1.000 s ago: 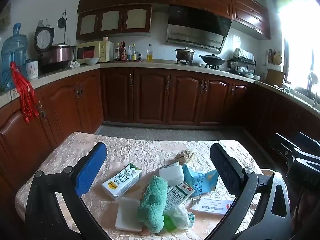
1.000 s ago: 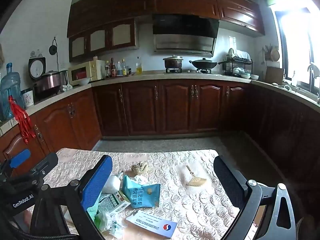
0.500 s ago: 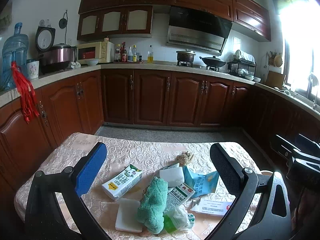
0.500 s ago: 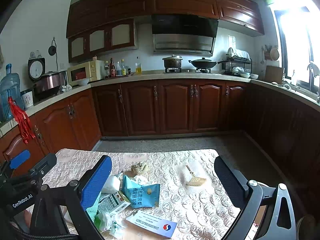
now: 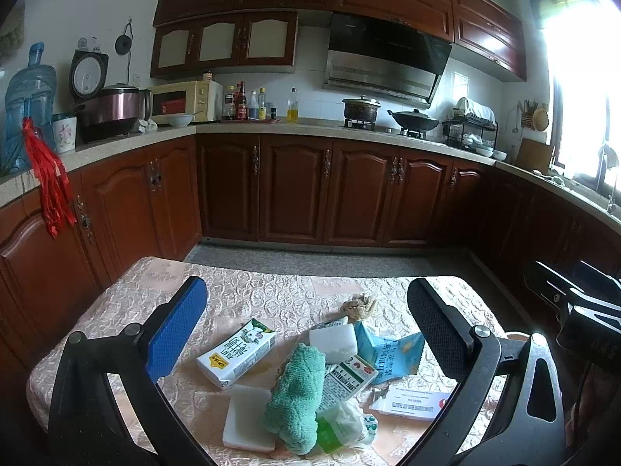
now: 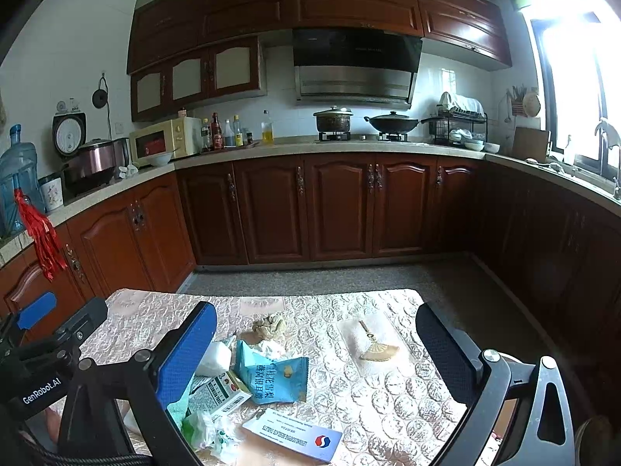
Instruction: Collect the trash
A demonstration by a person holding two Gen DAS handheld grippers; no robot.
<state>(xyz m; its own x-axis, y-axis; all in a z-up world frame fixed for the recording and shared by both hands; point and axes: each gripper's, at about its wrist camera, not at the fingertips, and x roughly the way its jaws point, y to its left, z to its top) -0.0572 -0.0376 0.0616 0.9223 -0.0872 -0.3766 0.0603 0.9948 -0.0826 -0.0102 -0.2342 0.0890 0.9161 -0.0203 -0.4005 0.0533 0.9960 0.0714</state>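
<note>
A heap of trash lies on the patterned table point(image 5: 128, 303). In the left wrist view I see a milk carton point(image 5: 236, 353), a green cloth point(image 5: 300, 392), a white block point(image 5: 333, 343), a blue snack packet point(image 5: 390, 353), a crumpled brown paper ball point(image 5: 359, 305) and a white card point(image 5: 411, 402). My left gripper point(image 5: 306, 328) hovers open above the heap, holding nothing. In the right wrist view the blue packet point(image 6: 273, 376), the white card point(image 6: 299, 433) and a small box point(image 6: 219, 392) lie below my right gripper point(image 6: 316, 347), which is also open and holds nothing.
A small fan-shaped ornament point(image 6: 376, 349) lies on the table right of the heap. Dark wooden cabinets point(image 5: 330, 190) and a worktop point(image 5: 310, 126) with appliances ring the room. The left gripper's body point(image 6: 42, 353) shows at the left edge of the right wrist view.
Both views have drifted very slightly; the grippers stay open above the heap and the trash has not moved.
</note>
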